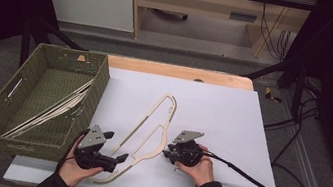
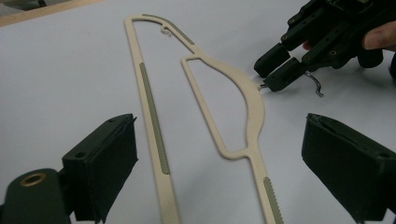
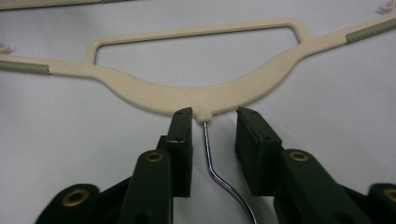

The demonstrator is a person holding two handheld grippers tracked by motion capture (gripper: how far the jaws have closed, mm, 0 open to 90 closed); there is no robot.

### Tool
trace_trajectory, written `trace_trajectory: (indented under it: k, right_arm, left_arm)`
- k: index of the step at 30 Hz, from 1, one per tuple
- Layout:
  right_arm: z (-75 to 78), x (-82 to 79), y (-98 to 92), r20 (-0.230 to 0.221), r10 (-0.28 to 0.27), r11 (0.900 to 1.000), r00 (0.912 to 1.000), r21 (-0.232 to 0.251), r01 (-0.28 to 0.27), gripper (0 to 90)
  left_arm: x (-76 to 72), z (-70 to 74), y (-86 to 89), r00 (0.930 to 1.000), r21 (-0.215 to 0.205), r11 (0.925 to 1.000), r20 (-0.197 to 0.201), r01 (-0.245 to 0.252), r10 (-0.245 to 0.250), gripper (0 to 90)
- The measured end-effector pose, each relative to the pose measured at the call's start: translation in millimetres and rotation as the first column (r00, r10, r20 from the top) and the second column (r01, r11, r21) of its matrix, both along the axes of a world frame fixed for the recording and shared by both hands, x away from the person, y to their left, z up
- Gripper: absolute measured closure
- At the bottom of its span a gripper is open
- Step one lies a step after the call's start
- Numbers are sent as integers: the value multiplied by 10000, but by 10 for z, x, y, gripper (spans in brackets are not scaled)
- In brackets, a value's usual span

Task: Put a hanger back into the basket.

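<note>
White sheeting (image 1: 231,119) covers the tabletop, with a strip of bare wood (image 1: 178,71) at its far edge and dark room beyond.

Between the jaws of the right gripper (image 3: 212,123) lies the thin metal hook (image 3: 214,170) of a cream plastic hanger (image 3: 196,95). The wire runs back from the hanger's neck, straight down the gap, then kinks toward the right-hand jaw. Both pads stand clear of it, a sliver of white showing on each side, so the jaws are narrowed around the hook but not pressing on it. Their tips sit just short of the hanger's curved shoulder, almost touching it either side of the neck. Beyond the tips the hanger spreads flat on the sheet: the curved shoulder, the open window above it, and arms with ribbed grey-green grip strips (image 3: 369,31) running off to both sides.

The left gripper (image 2: 219,163) has its jaws released and spread wide, nothing touching either pad. Ahead of and between them lie the hanger's lower bar and one arm, running away from the jaws; farther off, up and to the right, the right gripper meets the hanger's neck.

In the high view, a green woven basket (image 1: 100,80) stands just left of the left gripper (image 1: 116,157), holding several pale hangers (image 1: 58,109) leaning inside.
</note>
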State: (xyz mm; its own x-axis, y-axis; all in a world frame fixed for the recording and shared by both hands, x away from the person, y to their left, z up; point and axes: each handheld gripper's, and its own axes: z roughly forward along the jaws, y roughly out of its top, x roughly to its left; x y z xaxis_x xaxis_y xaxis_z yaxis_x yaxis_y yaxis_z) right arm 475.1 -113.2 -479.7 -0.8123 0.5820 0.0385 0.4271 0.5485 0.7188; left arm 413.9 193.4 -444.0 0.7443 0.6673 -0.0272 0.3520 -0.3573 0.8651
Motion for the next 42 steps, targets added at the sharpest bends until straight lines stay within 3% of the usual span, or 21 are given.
trace_trajectory:
  k: [6, 15, 20, 25, 28, 35, 38, 41, 42]
  right_arm:
    - [1, -37, -1, 6, 213, 9997, 9998, -118, -213, 852]
    - [-4, -23, -6, -129, 318, 9995, 9994, -56, -318, 891]
    - [9, -13, -5, -433, 80, 10000, 9990, 26, -79, 892]
    - [63, -12, -25, -529, 174, 9994, 9985, 299, -158, 892]
    - [142, -19, -47, -349, 244, 9981, 9991, 573, -224, 893]
    - [250, -58, -20, -264, 332, 9982, 9991, 517, -318, 893]
    - [296, -69, -17, -139, 444, 9974, 9989, 577, -436, 893]
    - [326, -80, -16, -260, 323, 9968, 9991, 740, -303, 894]
    - [340, -75, -27, -201, 413, 9966, 9989, 726, -398, 894]
  left_arm:
    - [-10, -24, -36, 9999, 41, 9999, -37, 115, -115, 106]
    - [3, -17, -64, 9999, 25, 9999, -77, 125, -124, 110]
    - [57, 14, -191, 9991, 323, 9986, -107, 410, -407, 117]
    - [159, 23, -363, 9964, 731, 9947, -500, 726, -690, 134]
    - [243, 7, -512, 9933, 1081, 9903, -841, 876, -787, 157]
    - [347, -53, -730, 9875, 1562, 9804, -1208, 1198, -1014, 257]
    - [376, -97, -848, 9817, 2139, 9647, -1444, 1535, -1241, 312]
    - [378, -116, -899, 9798, 2328, 9582, -1485, 1662, -1338, 378]
    - [381, -128, -943, 9788, 2535, 9515, -1500, 1742, -1392, 402]
